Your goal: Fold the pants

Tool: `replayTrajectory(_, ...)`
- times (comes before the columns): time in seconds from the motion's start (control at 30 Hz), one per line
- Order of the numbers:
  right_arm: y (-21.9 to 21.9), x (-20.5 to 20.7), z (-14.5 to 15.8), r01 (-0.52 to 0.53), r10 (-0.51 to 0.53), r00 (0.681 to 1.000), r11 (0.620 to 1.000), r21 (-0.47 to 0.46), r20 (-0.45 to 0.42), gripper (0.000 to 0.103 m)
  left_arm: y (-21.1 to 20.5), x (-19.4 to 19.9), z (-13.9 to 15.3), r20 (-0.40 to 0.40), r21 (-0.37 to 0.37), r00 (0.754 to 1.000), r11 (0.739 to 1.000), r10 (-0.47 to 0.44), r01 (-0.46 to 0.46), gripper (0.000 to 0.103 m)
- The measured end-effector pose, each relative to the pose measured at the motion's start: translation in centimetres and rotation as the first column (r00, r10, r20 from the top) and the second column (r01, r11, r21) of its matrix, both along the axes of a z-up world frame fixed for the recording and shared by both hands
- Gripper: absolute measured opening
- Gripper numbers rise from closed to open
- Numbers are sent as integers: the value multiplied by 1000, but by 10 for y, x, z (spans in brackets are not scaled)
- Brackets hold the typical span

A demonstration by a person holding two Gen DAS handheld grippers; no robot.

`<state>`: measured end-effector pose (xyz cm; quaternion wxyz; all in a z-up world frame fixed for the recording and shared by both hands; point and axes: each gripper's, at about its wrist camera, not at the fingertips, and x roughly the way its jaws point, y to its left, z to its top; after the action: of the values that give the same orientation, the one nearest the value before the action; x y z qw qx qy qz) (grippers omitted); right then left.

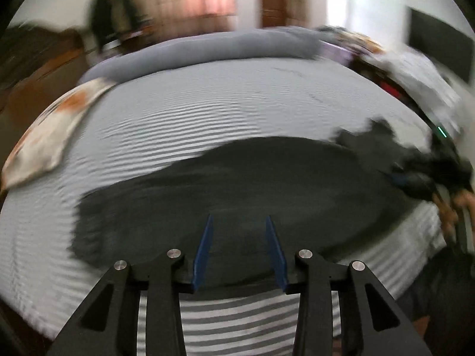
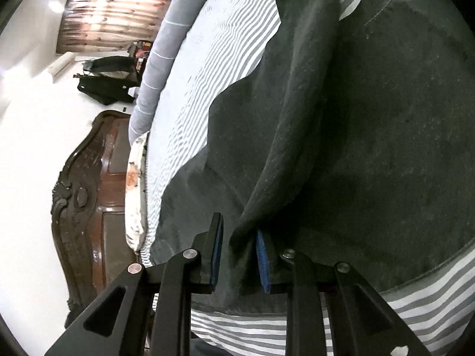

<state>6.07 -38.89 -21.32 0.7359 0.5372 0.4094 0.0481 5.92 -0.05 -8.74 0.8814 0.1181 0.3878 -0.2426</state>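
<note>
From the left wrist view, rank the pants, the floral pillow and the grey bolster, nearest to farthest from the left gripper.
1. Pants: directly ahead of the left gripper, under its fingertips.
2. Floral pillow: off to the left, midway up the bed.
3. Grey bolster: along the bed's far edge.

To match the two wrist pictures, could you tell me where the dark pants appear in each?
Left wrist: the dark pants lie across the lower middle, beyond the open left gripper.
Right wrist: they fill the centre and right, a fold between the right gripper pads.
Shared landmark: the striped sheet.
</note>
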Motion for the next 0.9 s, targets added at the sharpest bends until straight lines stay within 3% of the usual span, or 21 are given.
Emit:
replayTrajectory(0.13, -6, -1, -3, 9, -10, 1000, 999, 41, 4, 22, -74, -21, -25, -1, 74, 983, 980, -184, 183, 39)
replayTrajectory(0.3, -14, -6, -4, 10, -11, 1000, 999, 52, 16, 22, -126, -32, -50, -28, 116, 955, 948, -295, 296, 39)
replayTrajectory(0.73, -38, -8, -14, 45, -49, 998, 992, 118, 34, 22, -186, -29, -87, -63, 182, 941, 923, -334, 339, 39)
replayTrajectory(0.9, -55, -7, -16, 90, -93, 995, 991, 103, 21, 22, -192, -19, -90, -69, 161, 945, 931, -321, 328, 9)
